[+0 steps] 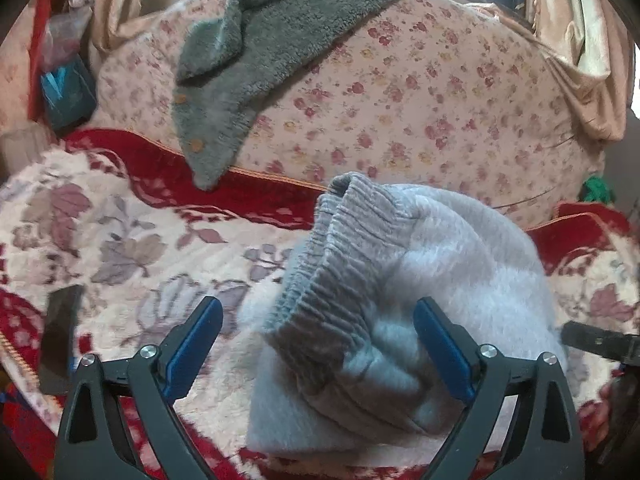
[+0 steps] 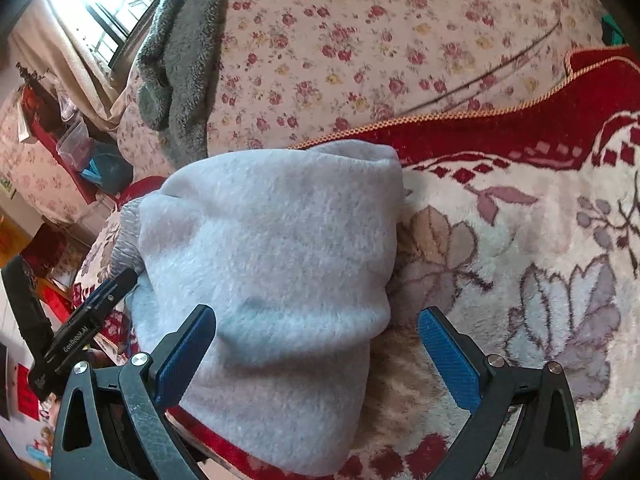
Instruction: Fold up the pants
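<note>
both grippers wide open over a folded bundle

biggest thing on show is the flowered blanket, cream with mauve leaves and a deep red border, spread across the bed. behind it rises a pink quilt dotted with small roses, and draped down its front is a shaggy grey cardigan, buttons showing near its lower tip. peach curtains hang at the window at the back.

now to the pants, pale grey and fleecy, lying folded into a compact bundle on the blanket, just in front of the red border. from the left wrist view the ribbed elastic waistband sits on top, running up the left side of the bundle in stacked layers. from the right wrist view it's mostly smooth fleece, with the fold's far edge up against the orange piping.

left gripper has its blue pads spread wide, the bundle lying between and beneath them, nothing pinched. right gripper is just as wide, left pad over the fleece, right pad over bare blanket, gripping nothing. each tool peeks into the other's view at the edge. a dark phone lies on the blanket at far left.
</note>
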`<state>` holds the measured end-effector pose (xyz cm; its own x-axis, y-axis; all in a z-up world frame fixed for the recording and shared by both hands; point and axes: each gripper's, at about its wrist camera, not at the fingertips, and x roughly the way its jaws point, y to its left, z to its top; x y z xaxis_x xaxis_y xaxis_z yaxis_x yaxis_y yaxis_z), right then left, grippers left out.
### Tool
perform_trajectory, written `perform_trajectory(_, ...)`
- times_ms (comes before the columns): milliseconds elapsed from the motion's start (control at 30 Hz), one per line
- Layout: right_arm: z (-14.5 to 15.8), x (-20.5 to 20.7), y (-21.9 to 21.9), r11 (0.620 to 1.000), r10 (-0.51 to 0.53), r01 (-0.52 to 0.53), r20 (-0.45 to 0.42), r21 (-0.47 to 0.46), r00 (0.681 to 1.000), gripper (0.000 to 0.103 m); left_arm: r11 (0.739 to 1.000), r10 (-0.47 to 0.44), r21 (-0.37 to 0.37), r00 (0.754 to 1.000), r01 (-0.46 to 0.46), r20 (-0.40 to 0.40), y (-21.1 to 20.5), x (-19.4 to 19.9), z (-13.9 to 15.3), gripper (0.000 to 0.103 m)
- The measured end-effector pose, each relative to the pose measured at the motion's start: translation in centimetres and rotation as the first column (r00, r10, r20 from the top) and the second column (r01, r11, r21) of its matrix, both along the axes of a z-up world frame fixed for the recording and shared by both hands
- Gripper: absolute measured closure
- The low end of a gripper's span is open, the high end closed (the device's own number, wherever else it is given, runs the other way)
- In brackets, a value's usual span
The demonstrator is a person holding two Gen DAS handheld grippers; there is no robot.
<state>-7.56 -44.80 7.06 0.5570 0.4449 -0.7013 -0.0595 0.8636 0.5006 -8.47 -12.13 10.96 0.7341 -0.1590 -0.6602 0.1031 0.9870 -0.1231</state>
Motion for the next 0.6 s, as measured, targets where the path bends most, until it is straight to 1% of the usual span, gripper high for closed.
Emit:
perform_trajectory(67,-0.4,0.3,-0.3,0.999,-0.002,0.002,-0.002,0.037,1.0,0.0,0.998,-0.027,-0.058,0.999,0.026,-0.031,0.6,0.8,-0.3,0.003)
perform_trajectory(133,-1.1,1.1,-0.5,0.997,0.001,0.0,-0.016,0.073,1.0,0.0,0.996,-0.029,-0.084,0.998,0.024,-0.061,1.0,1.4,-0.9,0.003)
perform_trajectory(267,-2.5,2.4,0.0,0.993,0.046,-0.04,-0.05,0.113,0.998,0.0,0.995,-0.04,-0.095,0.994,0.03,-0.105,1.7,2.4,-2.3,0.003)
perform_trajectory(367,-3.7,3.2,0.0,0.98,0.068,-0.055,-0.063,0.189,0.996,0.0,0.992,-0.052,-0.118,0.99,0.036,-0.133,2.3,2.8,-3.3,0.0)
perform_trajectory(433,-4.3,3.7,0.0,0.972,0.087,-0.07,-0.07,0.226,0.994,0.0,0.99,-0.064,-0.137,0.988,0.044,-0.143,2.6,3.0,-3.9,0.0)
perform_trajectory(600,-5.0,4.9,0.5,0.959,0.14,-0.114,-0.086,0.26,0.986,0.0,0.985,-0.088,-0.16,0.987,0.065,-0.136,2.6,3.3,-4.9,0.0)
